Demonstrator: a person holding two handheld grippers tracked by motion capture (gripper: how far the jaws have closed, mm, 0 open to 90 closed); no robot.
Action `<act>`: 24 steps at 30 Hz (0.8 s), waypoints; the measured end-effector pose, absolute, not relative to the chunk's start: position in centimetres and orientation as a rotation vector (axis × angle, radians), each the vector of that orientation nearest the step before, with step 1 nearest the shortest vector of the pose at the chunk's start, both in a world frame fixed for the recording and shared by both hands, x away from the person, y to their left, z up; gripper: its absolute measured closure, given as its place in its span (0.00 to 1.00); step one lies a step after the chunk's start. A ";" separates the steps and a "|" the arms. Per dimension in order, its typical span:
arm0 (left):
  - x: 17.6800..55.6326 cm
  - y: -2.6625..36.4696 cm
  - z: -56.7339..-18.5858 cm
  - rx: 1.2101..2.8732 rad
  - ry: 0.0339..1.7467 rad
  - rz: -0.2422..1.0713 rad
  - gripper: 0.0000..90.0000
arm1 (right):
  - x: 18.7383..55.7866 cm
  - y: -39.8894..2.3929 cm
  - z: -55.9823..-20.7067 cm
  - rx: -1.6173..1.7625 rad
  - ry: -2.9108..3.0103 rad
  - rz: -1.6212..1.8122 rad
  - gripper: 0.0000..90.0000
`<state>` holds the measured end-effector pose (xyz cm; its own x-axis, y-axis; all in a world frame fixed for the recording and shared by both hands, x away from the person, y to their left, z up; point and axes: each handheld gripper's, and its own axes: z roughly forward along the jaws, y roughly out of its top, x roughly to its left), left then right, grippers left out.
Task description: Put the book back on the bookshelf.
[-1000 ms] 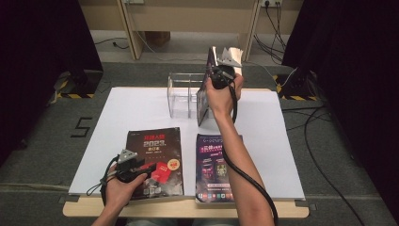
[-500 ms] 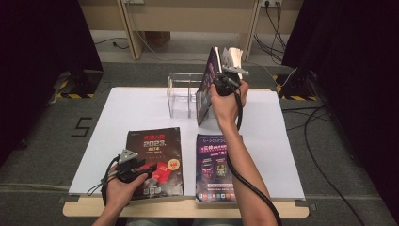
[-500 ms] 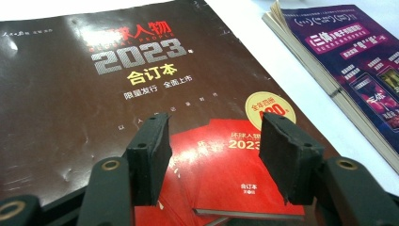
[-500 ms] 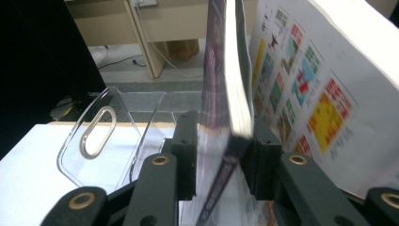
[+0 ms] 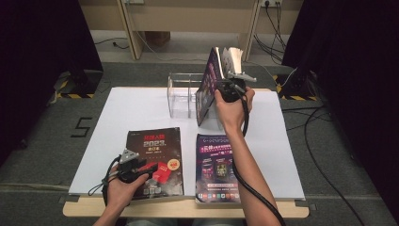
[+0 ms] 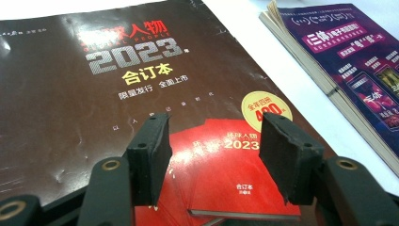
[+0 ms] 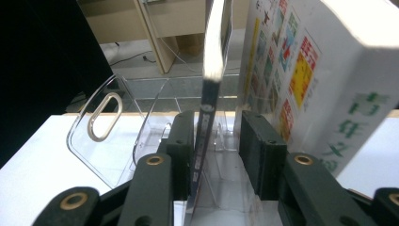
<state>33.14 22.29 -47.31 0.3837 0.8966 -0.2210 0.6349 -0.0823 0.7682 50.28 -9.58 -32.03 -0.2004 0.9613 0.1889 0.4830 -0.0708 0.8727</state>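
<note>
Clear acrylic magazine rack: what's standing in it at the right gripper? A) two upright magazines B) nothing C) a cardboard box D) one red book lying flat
A: a dark purple-covered magazine and a white-covered magazine stand upright in the clear acrylic magazine rack, with the right gripper at them.

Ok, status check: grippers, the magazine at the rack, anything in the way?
Right gripper jaws just opening, upright magazine between them in clear rack. Left gripper open over brown magazine. White book close alongside.

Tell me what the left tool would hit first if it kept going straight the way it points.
Most likely the dark 2023 magazine: the left tool sits low over its cover, open jaws angled forward and down across the printed red book. Depth is hard to judge, but nothing else lies between the jaws and that cover.
</note>
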 end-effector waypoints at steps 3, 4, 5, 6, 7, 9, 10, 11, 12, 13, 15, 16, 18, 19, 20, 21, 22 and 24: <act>33.1 22.3 -47.3 1.802 1.335 0.391 0.48 | 49.9 -9.7 -32.2 1.557 1.715 1.241 0.73; 33.1 22.3 -47.3 1.803 1.334 0.392 0.48 | 49.7 -9.8 -32.3 1.555 1.721 1.241 0.72; 33.1 22.3 -47.3 1.802 1.334 0.392 0.48 | 49.6 -9.9 -32.3 1.554 1.723 1.244 0.72; 33.1 22.3 -47.3 1.801 1.334 0.392 0.48 | 49.5 -10.0 -32.4 1.552 1.725 1.246 0.72; 33.1 22.3 -47.2 1.800 1.334 0.391 0.48 | 49.4 -10.1 -32.4 1.551 1.728 1.241 0.71; 33.1 22.3 -47.2 1.798 1.335 0.390 0.48 | 49.2 -10.3 -32.5 1.543 1.738 1.243 0.70; 33.1 22.3 -47.2 1.799 1.334 0.390 0.48 | 49.0 -10.5 -32.6 1.545 1.751 1.243 0.69; 33.1 22.3 -47.2 1.800 1.334 0.390 0.48 | 48.9 -10.5 -32.7 1.544 1.763 1.241 0.69; 33.1 22.2 -47.2 1.799 1.333 0.389 0.48 | 48.8 -10.6 -32.8 1.549 1.772 1.250 0.68; 33.1 22.2 -47.2 1.800 1.333 0.389 0.48 | 48.7 -10.7 -32.8 1.556 1.795 1.250 0.66; 33.1 22.1 -47.2 1.800 1.330 0.387 0.48 | 48.5 -10.9 -33.0 1.567 1.799 1.269 0.66; 33.1 22.1 -47.1 1.800 1.330 0.387 0.48 | 48.3 -11.0 -33.0 1.565 1.803 1.258 0.66; 33.1 22.1 -47.1 1.801 1.327 0.387 0.48 | 48.1 -11.2 -33.3 1.574 1.822 1.269 0.65; 33.1 22.0 -47.1 1.802 1.326 0.386 0.48 | 48.0 -11.3 -33.4 1.575 1.826 1.253 0.65; 33.1 22.0 -47.1 1.801 1.325 0.384 0.48 | 47.9 -11.3 -33.5 1.577 1.828 1.247 0.65; 33.1 21.9 -47.1 1.799 1.325 0.383 0.48 | 47.9 -11.4 -33.7 1.584 1.832 1.243 0.65; 33.1 21.9 -47.1 1.800 1.323 0.381 0.48 | 47.8 -11.6 -33.8 1.587 1.834 1.240 0.65; 33.2 21.9 -47.1 1.800 1.320 0.377 0.48 | 47.6 -11.7 -34.0 1.594 1.834 1.231 0.65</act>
<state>33.16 21.86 -47.07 0.3972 0.8881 -0.2313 0.6317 -0.0817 0.7709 47.64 -11.75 -34.03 -0.2587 0.9373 0.2334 0.5707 -0.0466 0.8198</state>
